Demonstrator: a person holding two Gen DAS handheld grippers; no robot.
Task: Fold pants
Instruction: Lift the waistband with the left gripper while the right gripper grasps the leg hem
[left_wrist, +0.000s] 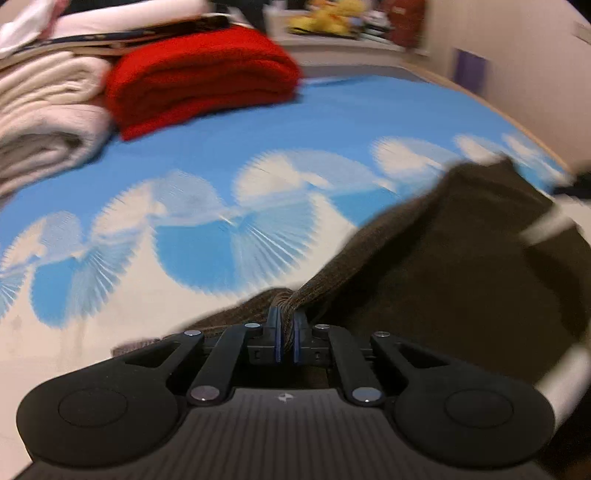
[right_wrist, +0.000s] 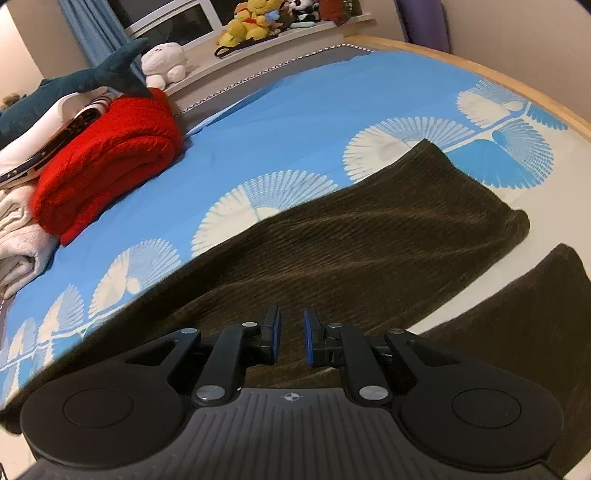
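Dark brown ribbed pants (right_wrist: 369, 236) lie spread on a bed with a blue and white fan-pattern sheet (right_wrist: 295, 110). One leg stretches away to the upper right and a second part (right_wrist: 535, 317) lies at the lower right. My right gripper (right_wrist: 291, 332) is open with a small gap and hovers just over the pants, holding nothing. My left gripper (left_wrist: 287, 328) is shut on a bunched edge of the pants (left_wrist: 461, 258) and lifts it off the sheet; that view is motion-blurred.
A folded red blanket (right_wrist: 107, 162) and folded white blankets (right_wrist: 18, 236) are stacked at the left. A plush shark (right_wrist: 74, 85) lies on them. Plush toys (right_wrist: 255, 22) sit on the window ledge. The wooden bed edge (right_wrist: 517, 81) runs along the right.
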